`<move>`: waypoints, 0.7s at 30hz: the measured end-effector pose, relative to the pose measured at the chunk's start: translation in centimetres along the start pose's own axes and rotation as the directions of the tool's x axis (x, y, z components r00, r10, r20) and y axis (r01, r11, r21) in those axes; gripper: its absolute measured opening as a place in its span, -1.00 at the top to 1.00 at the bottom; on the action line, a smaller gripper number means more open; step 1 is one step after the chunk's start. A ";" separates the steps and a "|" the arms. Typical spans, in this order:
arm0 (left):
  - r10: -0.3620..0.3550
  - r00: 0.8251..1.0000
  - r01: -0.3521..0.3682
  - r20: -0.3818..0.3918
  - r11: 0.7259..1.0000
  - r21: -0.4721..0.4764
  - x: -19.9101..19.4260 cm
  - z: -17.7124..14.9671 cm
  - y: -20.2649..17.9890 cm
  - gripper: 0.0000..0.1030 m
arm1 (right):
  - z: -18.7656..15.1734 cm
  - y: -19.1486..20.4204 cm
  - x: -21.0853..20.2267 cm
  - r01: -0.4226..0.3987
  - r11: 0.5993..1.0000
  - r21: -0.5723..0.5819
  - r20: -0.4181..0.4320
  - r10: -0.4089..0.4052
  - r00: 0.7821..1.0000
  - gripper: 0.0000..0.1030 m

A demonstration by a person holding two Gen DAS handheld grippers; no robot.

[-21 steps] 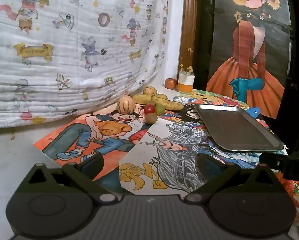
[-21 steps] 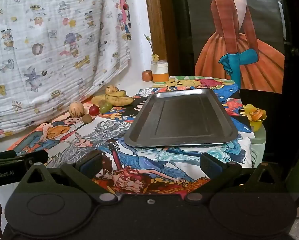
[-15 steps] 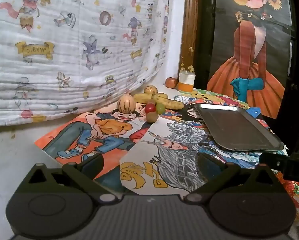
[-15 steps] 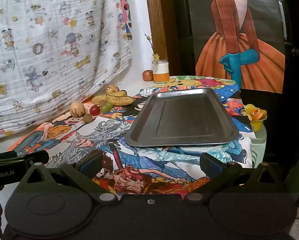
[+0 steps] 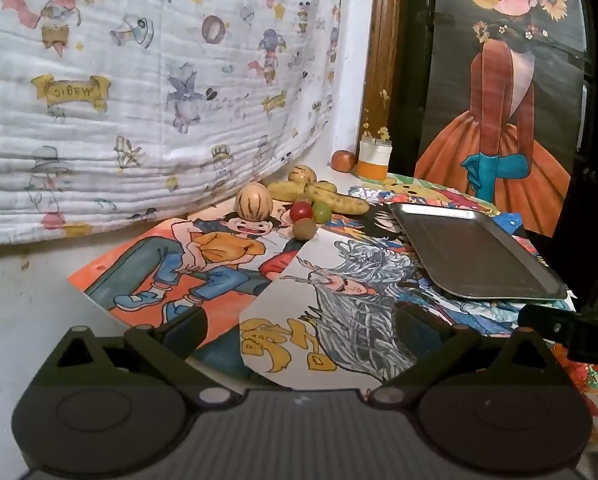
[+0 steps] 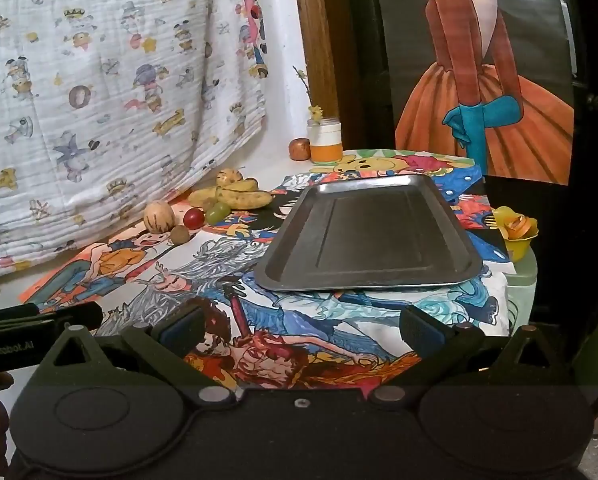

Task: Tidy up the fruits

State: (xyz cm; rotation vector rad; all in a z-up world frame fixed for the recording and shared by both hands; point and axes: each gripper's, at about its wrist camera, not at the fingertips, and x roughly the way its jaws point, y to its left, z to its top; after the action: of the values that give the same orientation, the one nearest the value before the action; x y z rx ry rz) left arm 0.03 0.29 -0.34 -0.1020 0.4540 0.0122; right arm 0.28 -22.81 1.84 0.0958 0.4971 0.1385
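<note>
Barely moved since earlier frame, slight creep toward fruit pile (image 5: 299, 204) at back of desk (image 5: 27, 320), left of empty tray (image 6: 371, 232). Left claw (image 5: 299, 336), right claw (image 6: 299, 330) wide open, empty. Grapes small, slippery; bananas soft: pinch mid-body, gently.

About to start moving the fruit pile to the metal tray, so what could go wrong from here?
The fruits are packed close: the red cherry tomato, green grape and brown round fruit touch or nearly touch, so open fingers closing on one may knock the others rolling. The metal tray sits on loose paper drawings and has only a low rim, so it may slide when nudged, and round fruit set down fast could roll out.
</note>
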 end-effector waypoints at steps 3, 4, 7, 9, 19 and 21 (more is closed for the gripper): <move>-0.001 1.000 0.001 0.000 1.000 -0.001 0.0 0.0 0.0 -0.99 | 0.0 0.0 0.1 -0.005 1.000 0.001 -0.004 0.005 1.000 -0.99; -0.001 1.000 0.001 0.000 1.000 0.000 0.0 0.0 0.0 -0.99 | -0.1 0.1 0.2 -0.009 1.000 0.001 -0.009 0.009 1.000 -0.99; 0.002 1.000 -0.002 -0.003 1.000 0.000 0.0 0.0 0.0 -0.99 | -0.1 0.1 0.3 -0.020 1.000 -0.007 -0.019 0.020 1.000 -0.99; 0.004 1.000 -0.004 -0.006 1.000 -0.001 0.0 -0.2 0.1 -0.99 | -0.1 0.1 0.3 -0.024 1.000 -0.010 -0.018 0.024 1.000 -0.99; 0.008 1.000 -0.008 -0.011 1.000 -0.004 0.0 -0.2 0.3 -0.99 | -0.1 0.0 0.1 -0.022 1.000 -0.009 -0.015 0.022 1.000 -0.99; 0.009 1.000 -0.009 -0.012 1.000 -0.002 0.0 -0.1 0.3 -0.99 | -0.1 -0.1 0.1 -0.022 1.000 -0.011 -0.011 0.022 1.000 -0.99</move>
State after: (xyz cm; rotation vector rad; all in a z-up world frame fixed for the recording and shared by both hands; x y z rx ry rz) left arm -0.01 0.56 -0.49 -0.1022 0.4660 0.0207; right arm 0.32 -22.85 1.76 0.0899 0.5066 0.1631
